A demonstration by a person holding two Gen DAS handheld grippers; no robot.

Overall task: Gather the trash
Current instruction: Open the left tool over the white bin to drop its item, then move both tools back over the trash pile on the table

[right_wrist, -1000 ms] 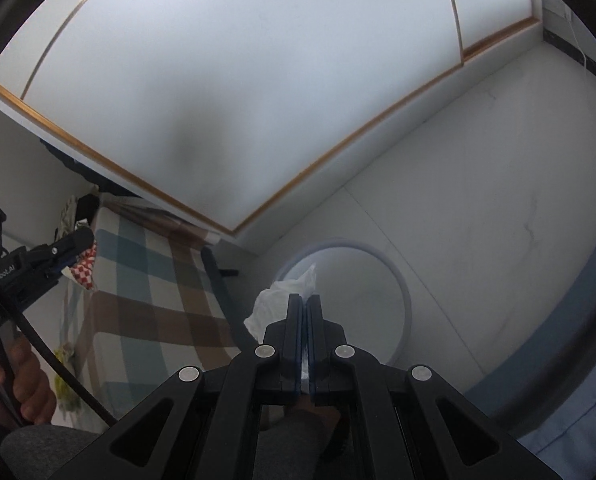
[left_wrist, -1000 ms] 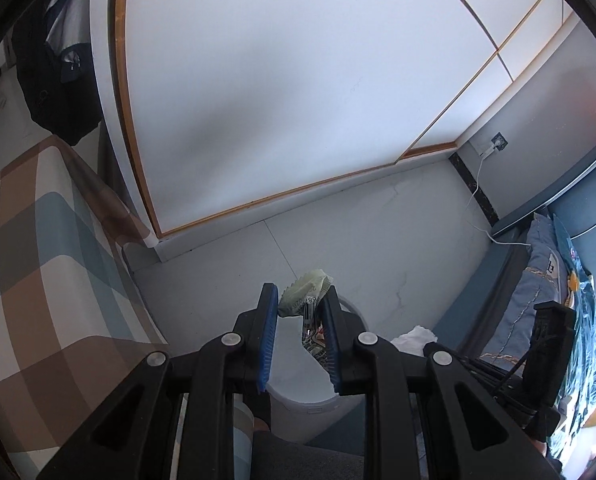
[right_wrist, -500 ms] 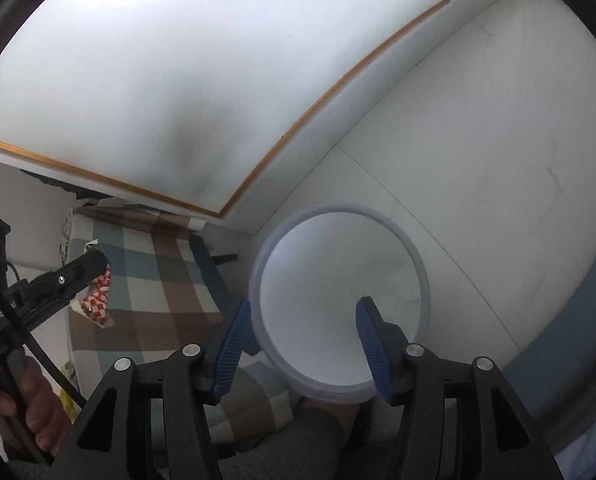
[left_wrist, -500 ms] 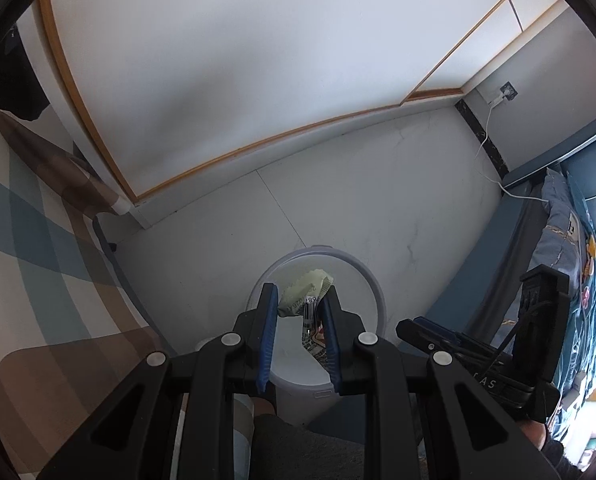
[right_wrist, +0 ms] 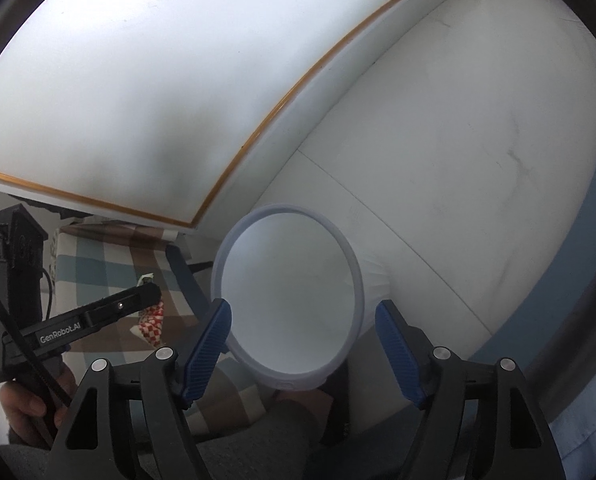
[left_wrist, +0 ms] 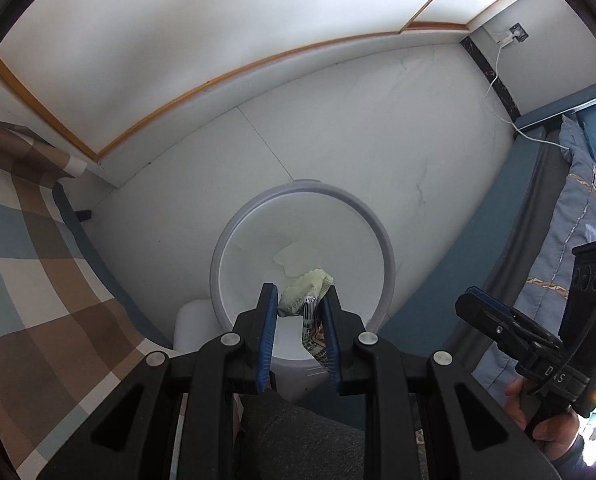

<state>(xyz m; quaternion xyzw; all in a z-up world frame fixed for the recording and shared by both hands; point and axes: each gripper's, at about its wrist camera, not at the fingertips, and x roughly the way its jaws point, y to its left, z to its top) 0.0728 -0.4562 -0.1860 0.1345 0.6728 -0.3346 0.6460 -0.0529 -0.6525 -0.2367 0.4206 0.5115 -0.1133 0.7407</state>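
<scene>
Hanging almost straight above the bin (left_wrist: 303, 264), the left gripper (left_wrist: 299, 322) has its jaws drawn close on a crumpled wrapper (left_wrist: 305, 294), pale green with a barcode strip trailing down along the right jaw. The wrapper sits inside the circle of the rim as seen from this gripper, toward the near edge of the opening and not the far one. That is the relation the coming move turns on: the drop line appears to run down inside the bin, so letting go here should land the wrapper within, though it hangs close to the near rim and a little more reach toward the centre would be safer. A pale scrap already lies on the bin's floor.

The right gripper (right_wrist: 303, 346) holds nothing. Its jaws have just been opening and now stand wide, one to either side of the bin's near rim (right_wrist: 286, 385), with only the white interior showing between them. It hovers over the same opening from the other side, so the left is the one with trash to release. From the right wrist view the left gripper shows over a plaid cover (right_wrist: 98, 264) beside the bin.
</scene>
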